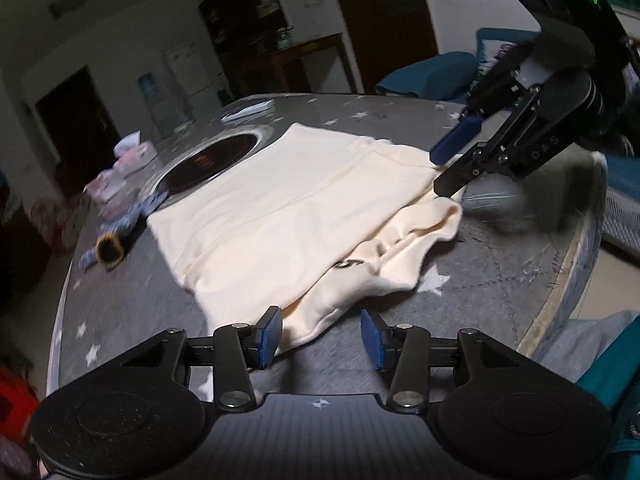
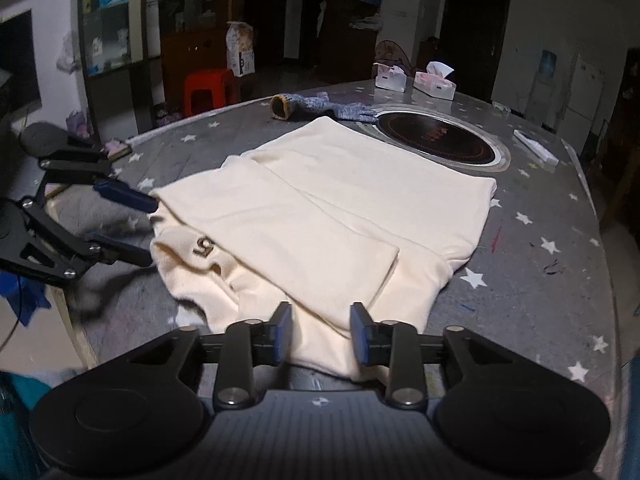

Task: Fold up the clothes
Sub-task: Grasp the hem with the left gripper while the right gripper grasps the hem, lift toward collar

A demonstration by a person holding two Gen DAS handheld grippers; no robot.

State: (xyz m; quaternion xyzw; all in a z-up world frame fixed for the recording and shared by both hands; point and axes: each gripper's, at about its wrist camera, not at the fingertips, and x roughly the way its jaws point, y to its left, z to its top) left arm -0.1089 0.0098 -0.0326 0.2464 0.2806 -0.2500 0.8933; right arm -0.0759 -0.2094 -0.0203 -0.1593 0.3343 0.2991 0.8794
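- A cream-coloured garment (image 2: 340,216) lay partly folded on a round table (image 2: 532,292) covered with a grey cloth printed with white stars.
- One side panel of the garment was folded over its middle, and a small dark emblem (image 2: 203,247) showed near the edge facing the left tool.
- The left gripper (image 1: 320,338) sat low at the near edge of the garment, its blue pads apart; a fold of cream fabric lay between them, but the pads did not press on it.
- The right gripper (image 2: 320,334) hovered at the opposite edge, its jaws also parted with cloth lying between them, not pinched.
- In the left wrist view, the right gripper appeared at upper right, its fingers spread just above the garment's corner.
- A round, dark hob (image 2: 438,142) was set in the table's middle; the garment's far edge lay just beside it.
- A blue knitted glove (image 2: 320,106) lay beyond the garment, and two tissue boxes (image 2: 434,82) stood near the far rim.
- A red stool (image 2: 208,90) stood on the floor beyond the table.
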